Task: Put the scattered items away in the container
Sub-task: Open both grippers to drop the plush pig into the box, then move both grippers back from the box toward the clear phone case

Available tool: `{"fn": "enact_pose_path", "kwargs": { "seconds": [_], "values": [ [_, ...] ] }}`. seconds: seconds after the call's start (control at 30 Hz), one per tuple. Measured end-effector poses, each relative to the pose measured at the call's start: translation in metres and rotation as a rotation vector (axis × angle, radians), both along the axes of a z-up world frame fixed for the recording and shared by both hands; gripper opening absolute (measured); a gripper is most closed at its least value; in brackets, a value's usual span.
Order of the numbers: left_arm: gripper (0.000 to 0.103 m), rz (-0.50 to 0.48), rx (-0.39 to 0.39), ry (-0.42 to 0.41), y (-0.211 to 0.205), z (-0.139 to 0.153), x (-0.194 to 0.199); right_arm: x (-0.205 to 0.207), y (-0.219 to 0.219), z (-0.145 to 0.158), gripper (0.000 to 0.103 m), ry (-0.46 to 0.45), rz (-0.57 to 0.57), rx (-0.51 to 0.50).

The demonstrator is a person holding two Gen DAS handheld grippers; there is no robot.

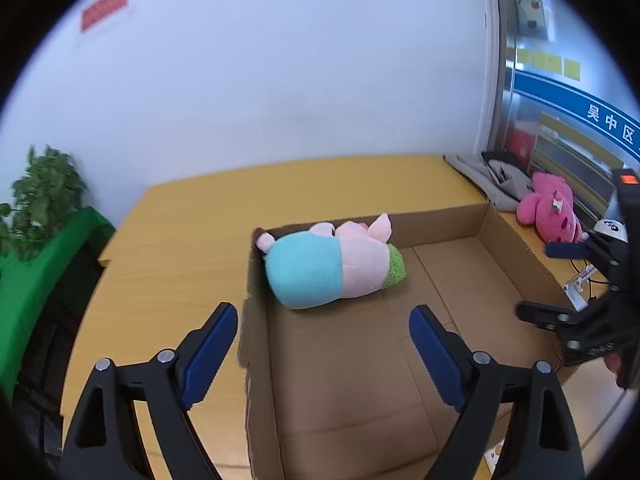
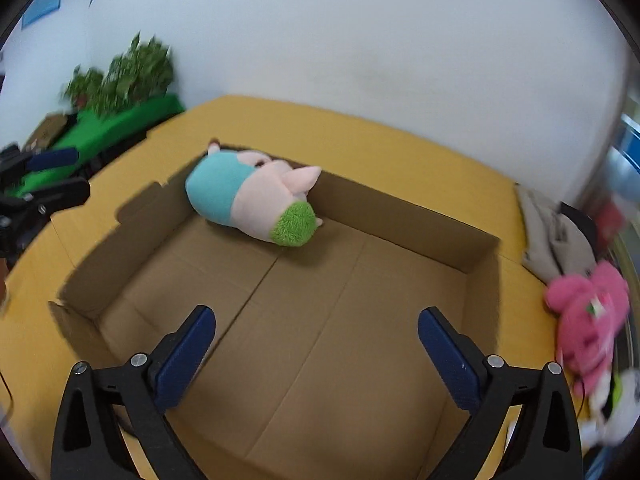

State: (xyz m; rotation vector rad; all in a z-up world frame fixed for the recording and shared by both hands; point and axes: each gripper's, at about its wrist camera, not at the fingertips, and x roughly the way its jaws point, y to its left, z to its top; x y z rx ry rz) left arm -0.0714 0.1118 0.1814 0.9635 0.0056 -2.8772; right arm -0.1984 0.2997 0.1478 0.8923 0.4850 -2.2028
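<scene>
Pink pig plush (image 1: 340,264) in blue shirt already lying inside cardboard box (image 1: 512,248), at far left corner. Left gripper (image 1: 324,344) and right gripper (image 2: 316,348) both hanging above box, jaws wide apart, holding nothing. Still waiting outside on yellow table (image 1: 172,240): magenta plush (image 1: 554,212) and grey cloth bag (image 1: 496,180), beside box. Blue banner (image 1: 580,104) showing "吴中区"; red wall label (image 1: 105,7) too blurred for reading.

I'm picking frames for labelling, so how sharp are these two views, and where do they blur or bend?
Left wrist view: the pig plush and cardboard box are fairly sharp; the plant is smeared; the wall edge bows. Right wrist view: blurrier overall, with the pink plush streaked at the right edge and the box rim soft.
</scene>
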Motion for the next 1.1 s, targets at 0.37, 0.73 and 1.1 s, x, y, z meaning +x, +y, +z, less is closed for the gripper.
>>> {"fn": "enact_pose_path", "kwargs": {
  "seconds": [0.37, 0.73, 1.1],
  "values": [
    [0.099, 0.074, 0.084, -0.095, 0.031, -0.066, 0.018, 0.064, 0.076, -0.019, 0.103, 0.023, -0.134, -0.095],
    [0.099, 0.108, 0.177, -0.181, 0.010, -0.122, 0.046, 0.049, 0.089, -0.080, 0.103, -0.092, -0.235, -0.099],
    [0.100, 0.121, 0.156, -0.163, 0.017, -0.122, 0.049, 0.050, 0.091, -0.088, 0.103, -0.076, -0.229, -0.104]
  ]
}}
